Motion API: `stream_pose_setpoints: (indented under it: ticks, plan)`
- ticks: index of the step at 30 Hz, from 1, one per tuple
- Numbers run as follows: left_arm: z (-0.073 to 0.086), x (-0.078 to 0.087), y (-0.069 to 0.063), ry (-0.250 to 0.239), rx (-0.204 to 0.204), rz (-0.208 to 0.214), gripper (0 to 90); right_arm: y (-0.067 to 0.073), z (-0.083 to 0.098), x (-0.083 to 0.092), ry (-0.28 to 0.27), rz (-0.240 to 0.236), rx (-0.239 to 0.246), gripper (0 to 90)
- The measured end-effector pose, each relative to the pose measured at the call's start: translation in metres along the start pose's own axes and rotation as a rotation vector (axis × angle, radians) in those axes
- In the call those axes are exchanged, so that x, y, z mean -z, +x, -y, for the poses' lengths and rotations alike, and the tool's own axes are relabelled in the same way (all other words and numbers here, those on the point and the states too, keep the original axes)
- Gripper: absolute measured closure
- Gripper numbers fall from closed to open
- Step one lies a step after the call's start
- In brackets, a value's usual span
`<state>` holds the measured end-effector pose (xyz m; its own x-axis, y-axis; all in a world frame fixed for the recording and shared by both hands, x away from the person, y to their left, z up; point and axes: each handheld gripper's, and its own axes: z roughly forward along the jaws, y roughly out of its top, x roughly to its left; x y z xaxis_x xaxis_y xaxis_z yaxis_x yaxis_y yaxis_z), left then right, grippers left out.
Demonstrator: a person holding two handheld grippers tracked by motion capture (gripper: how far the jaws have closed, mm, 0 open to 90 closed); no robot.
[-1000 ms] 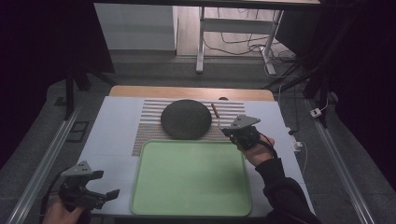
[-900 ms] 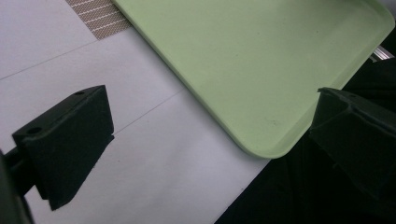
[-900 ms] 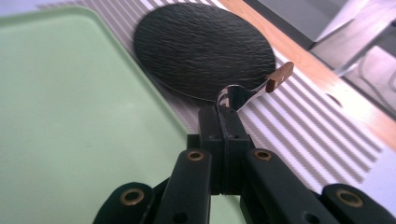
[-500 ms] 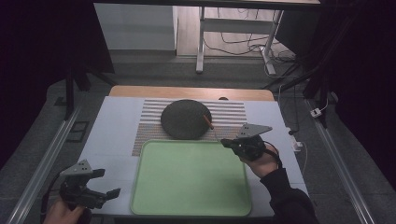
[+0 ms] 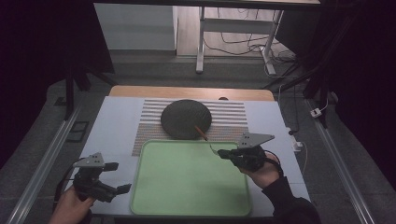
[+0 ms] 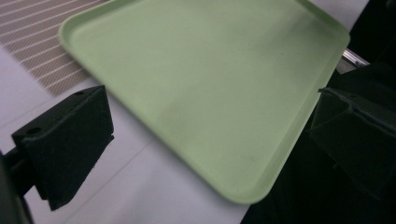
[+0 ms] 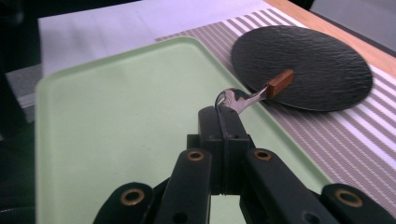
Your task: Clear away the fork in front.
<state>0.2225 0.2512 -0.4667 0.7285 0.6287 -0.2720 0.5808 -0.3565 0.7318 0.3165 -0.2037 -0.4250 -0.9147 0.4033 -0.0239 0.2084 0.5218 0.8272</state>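
Clearly the right tongs (image 7: 223, 122) are pressed together, their jaws meeting around the bowl end of a spoon (image 7: 254, 93). That spoon has a shiny metal bowl and neck and a reddish-brown wooden handle with a squared end. It juts out from the tongs' tips toward the far side, its handle reaching over the near edge of a black round plate (image 7: 317, 65) with a rippled face. In the high view the right tongs (image 5: 223, 153) hang over the far right corner of a pale green tray (image 5: 187, 205), and the spoon (image 5: 201, 134) slants from them up to the plate (image 5: 184, 116).

Over at the near left, the left tongs (image 5: 114, 177) are spread wide, gripping nothing, held by a hand (image 5: 70, 210) off the tray's left edge. In their own view the two black jaws stand far apart, with the tray's (image 6: 210, 84) rounded near corner between them.

The tray is bare, with a low raised rim. Beyond it, a striped placemat (image 5: 229, 116) carries the plate, on a white surface (image 5: 116, 121).
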Motion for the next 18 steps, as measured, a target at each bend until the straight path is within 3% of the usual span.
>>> stream_pose_setpoints:
  ticks: [10, 18]
  plan:
    - [-0.027, -0.025, 0.008, -0.01, -0.087, 0.03, 0.0, 0.018, 0.001, 0.007, -0.046, -0.111, -0.005, 90.0]
    - [-0.047, -0.049, 0.006, 0.046, -0.177, 0.042, 0.0, 0.029, 0.002, 0.009, -0.076, -0.192, -0.006, 90.0]
